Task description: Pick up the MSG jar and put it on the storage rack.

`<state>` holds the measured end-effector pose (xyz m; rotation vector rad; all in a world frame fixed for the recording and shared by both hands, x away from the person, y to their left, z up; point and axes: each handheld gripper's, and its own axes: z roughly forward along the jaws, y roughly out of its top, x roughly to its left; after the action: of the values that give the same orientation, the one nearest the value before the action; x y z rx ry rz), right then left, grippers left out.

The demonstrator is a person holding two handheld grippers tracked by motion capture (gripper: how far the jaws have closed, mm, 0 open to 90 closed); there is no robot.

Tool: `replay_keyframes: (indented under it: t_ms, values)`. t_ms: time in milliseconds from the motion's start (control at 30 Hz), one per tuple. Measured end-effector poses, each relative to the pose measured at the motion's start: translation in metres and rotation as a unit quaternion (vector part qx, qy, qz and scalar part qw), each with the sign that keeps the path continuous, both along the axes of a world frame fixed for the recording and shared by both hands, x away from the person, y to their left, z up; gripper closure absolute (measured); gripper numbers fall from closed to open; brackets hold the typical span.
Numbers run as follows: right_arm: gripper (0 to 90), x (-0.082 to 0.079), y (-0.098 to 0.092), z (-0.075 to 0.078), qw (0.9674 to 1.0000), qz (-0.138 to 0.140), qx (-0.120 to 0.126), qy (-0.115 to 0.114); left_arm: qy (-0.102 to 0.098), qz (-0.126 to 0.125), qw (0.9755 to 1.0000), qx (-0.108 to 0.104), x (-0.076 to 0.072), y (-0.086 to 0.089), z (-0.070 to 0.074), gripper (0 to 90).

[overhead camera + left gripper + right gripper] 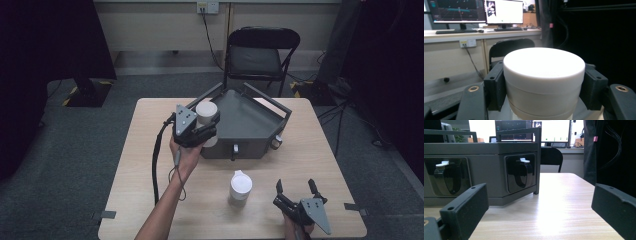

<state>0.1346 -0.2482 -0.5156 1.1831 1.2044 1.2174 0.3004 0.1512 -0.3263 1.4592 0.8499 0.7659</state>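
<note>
My left gripper [207, 131] is shut on a white round jar [206, 112], held up at the left corner of the grey tray [250, 122]. In the left gripper view the white round jar [544, 80] sits squeezed between both black pads [495, 86]. A second white jar [240, 187] with a lid stands on the table in front of the tray. My right gripper [296, 189] rests near the table's front right, jaws wide open with nothing between them. Its view shows the open pads [465, 207] and the grey tray [486, 173] side ahead.
The grey tray has raised rails and dark recessed latches [520, 173] on its front faces. A black folding chair [260, 55] stands behind the table [140, 165]. Tape marks sit at the table's front corners. Monitors [504, 11] stand on a far desk.
</note>
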Motion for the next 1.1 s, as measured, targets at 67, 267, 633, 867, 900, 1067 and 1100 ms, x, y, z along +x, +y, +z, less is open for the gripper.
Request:
replay_keyframes:
  t_ms: [67,267,633,867,900,1067,1100]
  values:
    - [0.0,0.0,0.0,0.0,1.0,0.0,0.0,0.0,-0.002,0.014,0.9999,0.007,0.004,-0.009,0.001,34.2]
    - [0.0,0.0,0.0,0.0,1.0,0.0,0.0,0.0,-0.002,0.021,0.9998,0.005,0.014,-0.018,0.003,34.2]
    - [0.0,0.0,-0.001,0.0,1.0,0.003,0.0,0.0,0.018,0.041,0.999,-0.004,0.03,-0.038,-0.001,34.2]
    - [0.0,0.0,-0.002,0.0,1.0,0.006,-0.001,0.0,0.014,0.049,0.9987,-0.001,0.033,-0.045,-0.007,34.2]
    - [0.0,0.0,-0.002,0.0,1.0,0.006,-0.001,0.0,0.014,0.052,0.9986,-0.002,0.033,-0.046,-0.009,34.2]
    - [0.0,0.0,-0.002,0.0,1.0,0.007,-0.001,0.0,0.018,0.05,0.9985,-0.009,0.037,-0.043,-0.017,34.2]
    - [0.0,0.0,-0.002,0.0,1.0,0.006,-0.001,0.0,0.013,0.047,0.9987,-0.013,0.037,-0.041,-0.022,34.2]
